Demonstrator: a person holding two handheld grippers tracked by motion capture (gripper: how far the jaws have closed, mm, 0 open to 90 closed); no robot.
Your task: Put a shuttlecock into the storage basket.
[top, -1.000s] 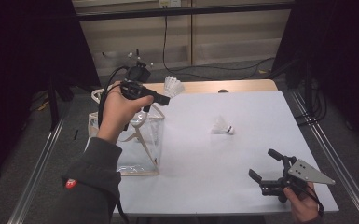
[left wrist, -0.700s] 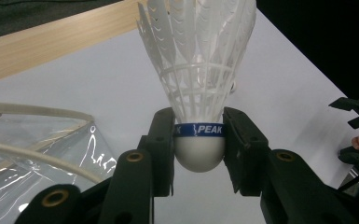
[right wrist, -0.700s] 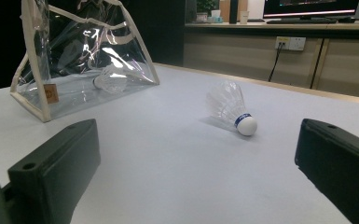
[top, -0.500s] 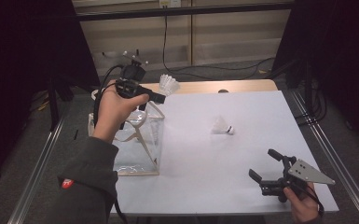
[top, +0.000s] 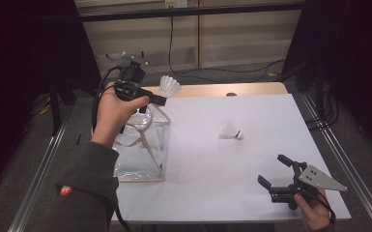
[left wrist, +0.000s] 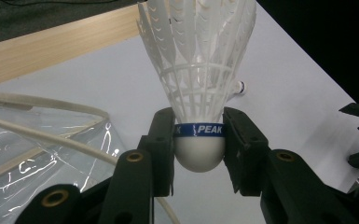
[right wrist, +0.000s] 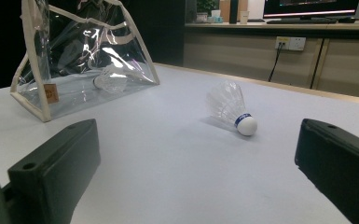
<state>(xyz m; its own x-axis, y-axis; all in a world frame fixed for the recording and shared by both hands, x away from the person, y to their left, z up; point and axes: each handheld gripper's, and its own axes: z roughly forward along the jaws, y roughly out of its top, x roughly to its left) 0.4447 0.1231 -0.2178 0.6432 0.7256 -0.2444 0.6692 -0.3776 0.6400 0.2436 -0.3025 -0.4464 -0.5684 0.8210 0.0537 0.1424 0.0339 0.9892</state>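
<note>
Here, the left gripper clamps its jaws on a shuttlecock's cork at upper left, above the clear bag; the right gripper, lower right, stands wide apart over the worktop.

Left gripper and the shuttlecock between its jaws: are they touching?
Touching. In the left gripper view, the left gripper has both black jaws pressed against the white cork base of the shuttlecock, level with its blue band, with no gap on either side.
</note>
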